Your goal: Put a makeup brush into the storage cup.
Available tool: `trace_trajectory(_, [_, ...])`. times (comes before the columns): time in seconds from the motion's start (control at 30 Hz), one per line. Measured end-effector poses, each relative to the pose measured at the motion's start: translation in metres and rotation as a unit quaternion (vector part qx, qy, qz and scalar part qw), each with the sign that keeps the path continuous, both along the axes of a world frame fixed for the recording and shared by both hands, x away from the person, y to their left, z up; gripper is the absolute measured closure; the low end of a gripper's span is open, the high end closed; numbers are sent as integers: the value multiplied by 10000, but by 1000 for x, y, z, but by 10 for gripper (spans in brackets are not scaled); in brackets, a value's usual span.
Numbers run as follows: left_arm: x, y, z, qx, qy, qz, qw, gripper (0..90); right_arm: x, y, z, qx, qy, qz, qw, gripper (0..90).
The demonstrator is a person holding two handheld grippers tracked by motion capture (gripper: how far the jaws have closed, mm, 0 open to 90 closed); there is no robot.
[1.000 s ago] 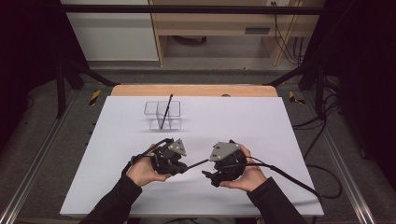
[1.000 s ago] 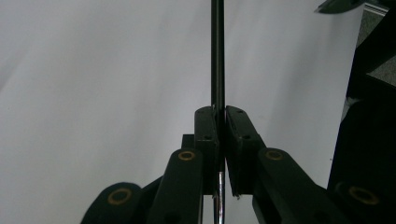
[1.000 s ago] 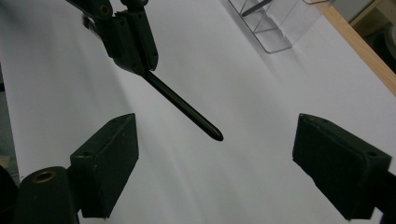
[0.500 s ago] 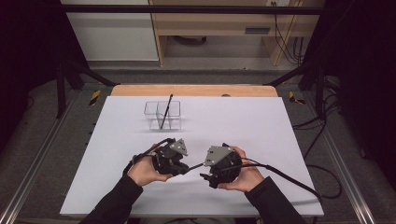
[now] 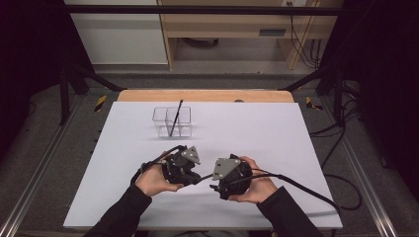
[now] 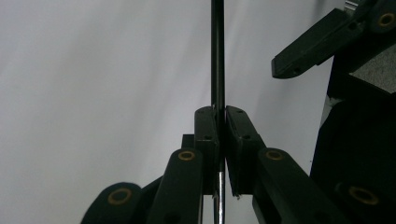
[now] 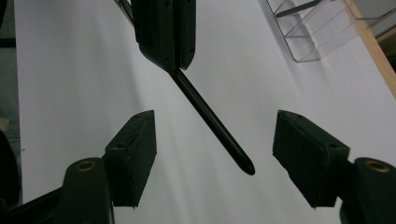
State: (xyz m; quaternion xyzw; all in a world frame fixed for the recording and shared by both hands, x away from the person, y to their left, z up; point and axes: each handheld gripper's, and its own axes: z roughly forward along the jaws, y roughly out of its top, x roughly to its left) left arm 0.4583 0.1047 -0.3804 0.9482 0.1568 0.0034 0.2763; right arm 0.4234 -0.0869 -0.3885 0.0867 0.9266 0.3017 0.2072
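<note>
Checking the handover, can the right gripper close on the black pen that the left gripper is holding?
Probably yes. The left gripper clamps the black pen, whose free end already lies between the right gripper's open pads, which have just been closing, with nothing between.
</note>
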Motion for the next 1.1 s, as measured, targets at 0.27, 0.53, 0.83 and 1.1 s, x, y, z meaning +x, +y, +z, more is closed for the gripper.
trace_trajectory(0.27, [-1,-4,1,50,5,-42,10000,838,0,3,-3,-122,-56,213,9997,418])
trace_trajectory(0.53, [-2,-7,3,19,12,-120,9999,838,-1,6,-6,-310,-198,461,9983,514])
trace_trajectory(0.83, [-4,-11,5,1,57,-154,9999,838,-2,7,-10,-434,-335,574,9968,585])
trace_trajectory(1.1, [-6,-13,5,40,60,-224,9997,839,-3,8,-12,-565,-274,651,9959,658])
